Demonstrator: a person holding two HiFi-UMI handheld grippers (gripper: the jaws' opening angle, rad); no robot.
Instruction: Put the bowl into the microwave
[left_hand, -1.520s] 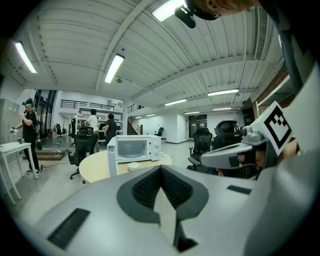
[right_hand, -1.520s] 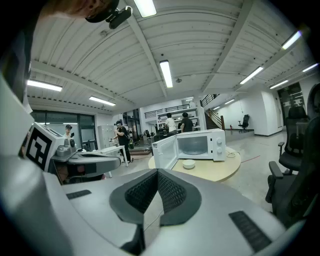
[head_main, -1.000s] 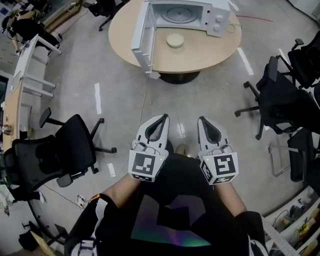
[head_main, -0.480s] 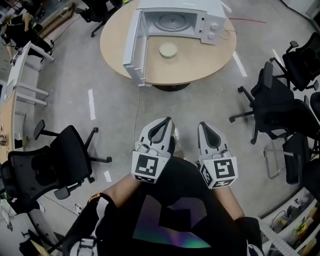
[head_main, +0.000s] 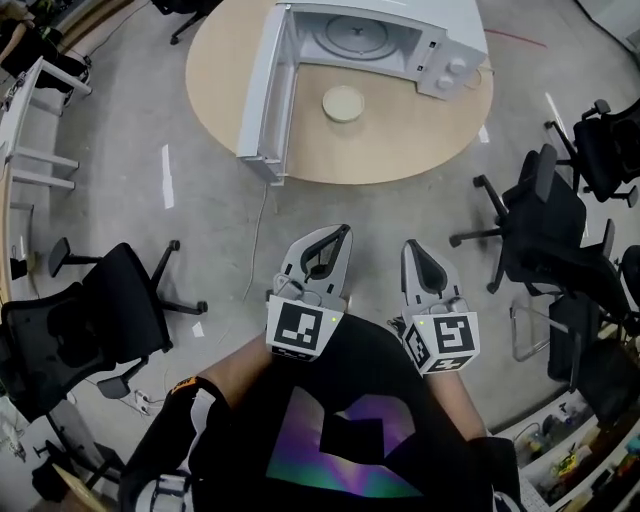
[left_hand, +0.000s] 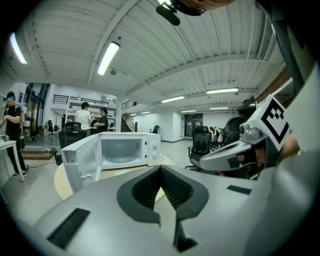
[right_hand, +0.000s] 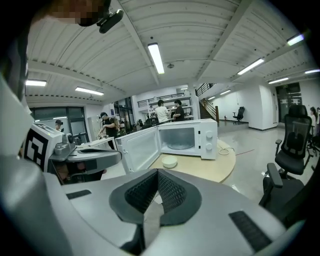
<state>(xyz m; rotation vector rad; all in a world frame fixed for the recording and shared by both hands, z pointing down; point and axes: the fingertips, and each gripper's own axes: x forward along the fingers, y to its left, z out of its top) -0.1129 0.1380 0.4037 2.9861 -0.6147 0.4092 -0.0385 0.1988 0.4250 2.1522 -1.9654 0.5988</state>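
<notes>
Bowl (head_main: 343, 103) on table (head_main: 420, 135) before open microwave (head_main: 372, 38), left tool (head_main: 338, 232), right tool (head_main: 411, 247) both closed, well back

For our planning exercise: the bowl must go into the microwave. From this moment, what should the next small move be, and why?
Probably step closer to the table and extend one claw toward the bowl. The left claw and right claw are shut, empty and well short of the bowl, which sits on the table before the microwave, whose door is open.
</notes>
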